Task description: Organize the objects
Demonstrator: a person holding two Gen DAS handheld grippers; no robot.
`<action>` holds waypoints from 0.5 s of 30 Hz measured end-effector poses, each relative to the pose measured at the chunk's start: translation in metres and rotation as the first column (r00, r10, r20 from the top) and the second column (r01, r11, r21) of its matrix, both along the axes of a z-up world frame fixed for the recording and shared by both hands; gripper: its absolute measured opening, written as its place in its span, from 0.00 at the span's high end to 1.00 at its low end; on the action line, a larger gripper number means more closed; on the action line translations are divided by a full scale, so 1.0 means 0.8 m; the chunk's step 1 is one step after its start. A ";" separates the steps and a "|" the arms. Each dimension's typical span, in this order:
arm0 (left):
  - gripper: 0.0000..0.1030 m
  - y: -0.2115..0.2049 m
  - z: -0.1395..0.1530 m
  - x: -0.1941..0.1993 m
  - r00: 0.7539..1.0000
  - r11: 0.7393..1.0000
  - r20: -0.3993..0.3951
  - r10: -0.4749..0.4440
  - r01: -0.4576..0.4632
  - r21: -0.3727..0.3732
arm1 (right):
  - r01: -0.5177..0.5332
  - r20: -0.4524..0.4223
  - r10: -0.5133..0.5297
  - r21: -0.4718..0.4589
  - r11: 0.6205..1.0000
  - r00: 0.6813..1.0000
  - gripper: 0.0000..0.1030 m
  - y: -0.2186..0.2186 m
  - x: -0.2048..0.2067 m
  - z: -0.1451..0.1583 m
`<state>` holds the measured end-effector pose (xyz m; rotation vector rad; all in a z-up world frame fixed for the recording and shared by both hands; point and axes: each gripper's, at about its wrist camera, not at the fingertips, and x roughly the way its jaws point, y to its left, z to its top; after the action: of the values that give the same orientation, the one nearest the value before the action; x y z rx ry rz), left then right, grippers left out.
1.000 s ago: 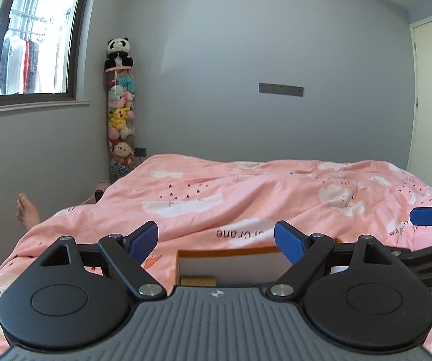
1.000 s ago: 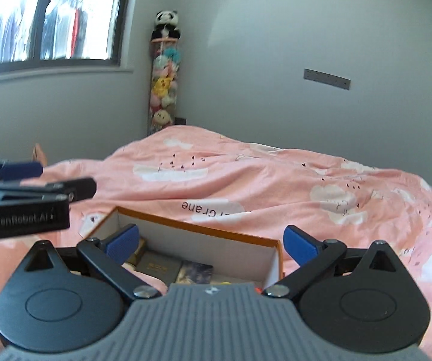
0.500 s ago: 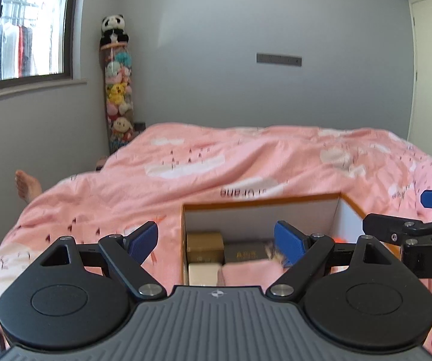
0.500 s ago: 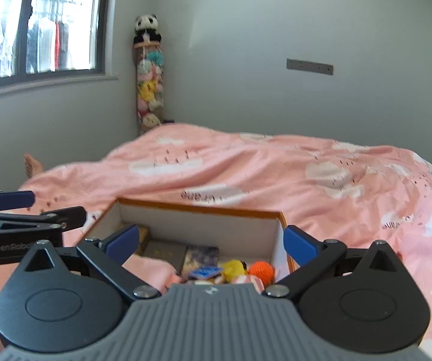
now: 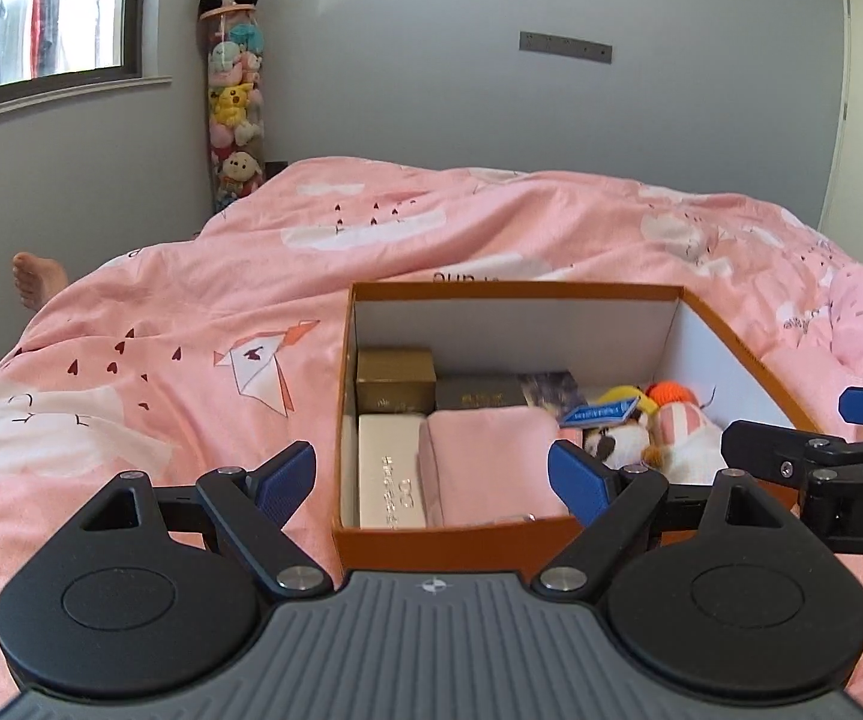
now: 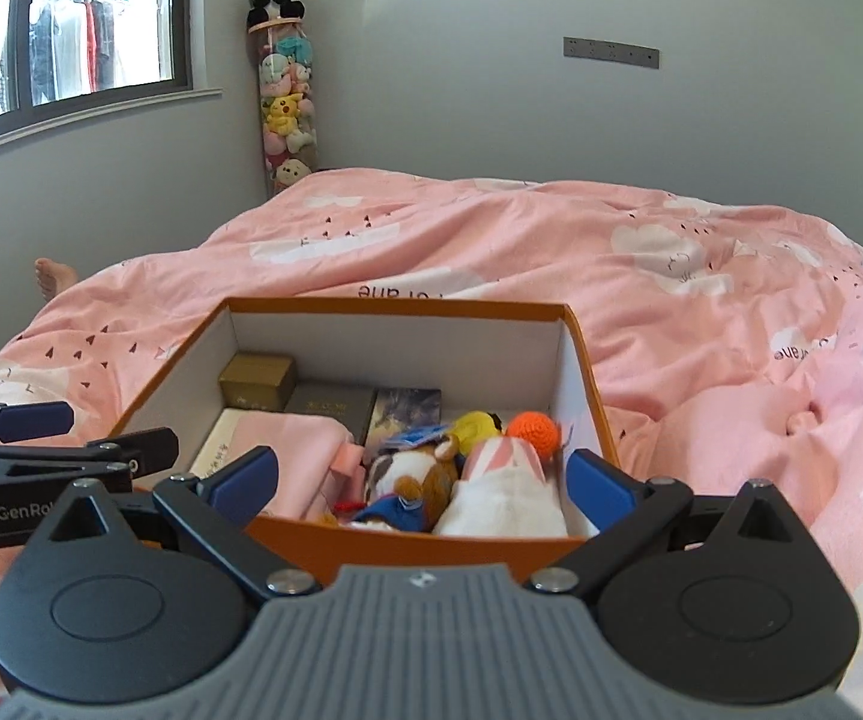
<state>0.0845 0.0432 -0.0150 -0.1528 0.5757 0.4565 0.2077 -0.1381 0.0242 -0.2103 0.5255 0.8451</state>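
Hovered low in frame before the orange box point(image 5: 449, 543) on the pink duvet point(image 5: 203, 324): left gripper point(image 5: 431, 477) and right gripper point(image 6: 420, 480), both spread apart, empty.

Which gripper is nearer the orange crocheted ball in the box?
Right. The right gripper is at the ball's end of the box; the left gripper faces the opposite end.

Soft window daylight, fisheye-warped edges
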 end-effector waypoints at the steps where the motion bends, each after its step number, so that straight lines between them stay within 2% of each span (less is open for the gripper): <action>1: 0.02 -0.002 -0.001 0.000 1.000 1.000 -0.010 -0.001 0.001 0.006 | 0.002 -0.005 -0.002 -0.002 1.000 1.000 0.01 -0.001 0.000 -0.001; 6: 0.02 -0.005 -0.002 0.000 0.999 1.000 -0.032 0.005 -0.006 -0.020 | 0.003 -0.028 -0.003 -0.006 1.000 1.000 0.01 -0.003 -0.002 -0.006; 15: 0.02 -0.010 0.000 -0.001 1.000 1.000 -0.029 0.006 -0.006 -0.003 | -0.002 -0.023 0.002 -0.010 1.000 1.000 0.01 -0.004 -0.006 -0.003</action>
<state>0.0839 0.0350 -0.0147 -0.1514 0.6046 0.4644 0.2025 -0.1416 0.0216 -0.2109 0.5514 0.8476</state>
